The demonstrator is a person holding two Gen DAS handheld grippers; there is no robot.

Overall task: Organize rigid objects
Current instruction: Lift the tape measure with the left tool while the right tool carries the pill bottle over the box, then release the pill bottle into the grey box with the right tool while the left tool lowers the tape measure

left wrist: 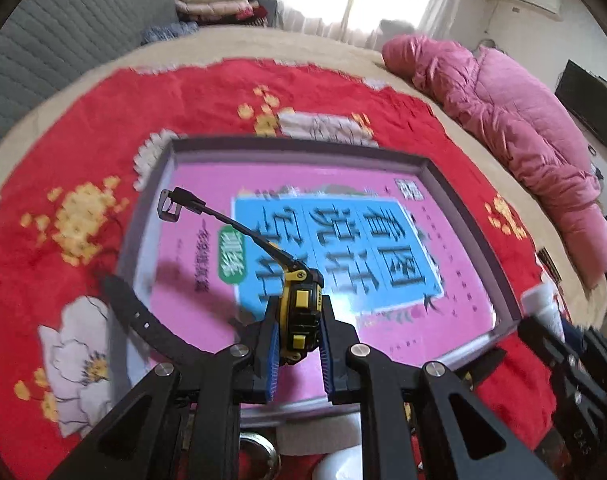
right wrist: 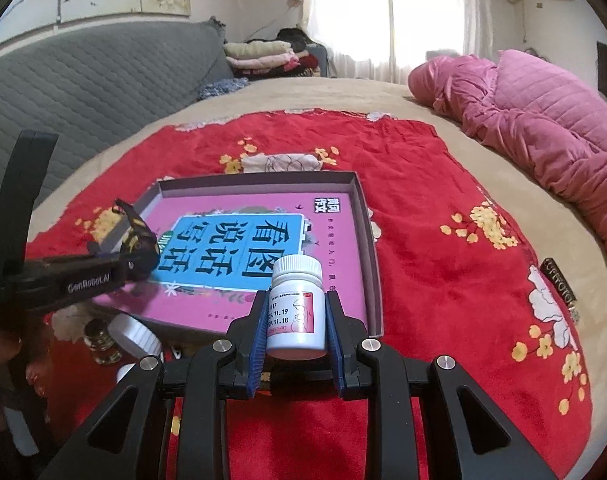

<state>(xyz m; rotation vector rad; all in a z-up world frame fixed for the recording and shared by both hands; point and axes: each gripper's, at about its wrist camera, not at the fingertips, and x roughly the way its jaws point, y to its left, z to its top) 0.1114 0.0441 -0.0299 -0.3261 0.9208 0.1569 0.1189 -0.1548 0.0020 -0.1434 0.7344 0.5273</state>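
A shallow grey box (left wrist: 455,196) (right wrist: 367,224) lies on the red floral cloth and holds a pink and blue book (left wrist: 343,240) (right wrist: 239,248). My left gripper (left wrist: 301,344) is shut on a black and yellow wristwatch (left wrist: 299,312), held above the box's near left part; its straps hang free. It also shows in the right wrist view (right wrist: 139,256). My right gripper (right wrist: 297,320) is shut on a white pill bottle (right wrist: 297,308), held upright just over the box's near edge.
A small glass jar (right wrist: 101,340) and a white cap (right wrist: 133,334) lie by the box's near left corner. A pink quilt (right wrist: 543,120) lies at the right. A grey headboard (right wrist: 83,92) and folded clothes (right wrist: 263,58) are behind. The red cloth (right wrist: 443,280) spreads right of the box.
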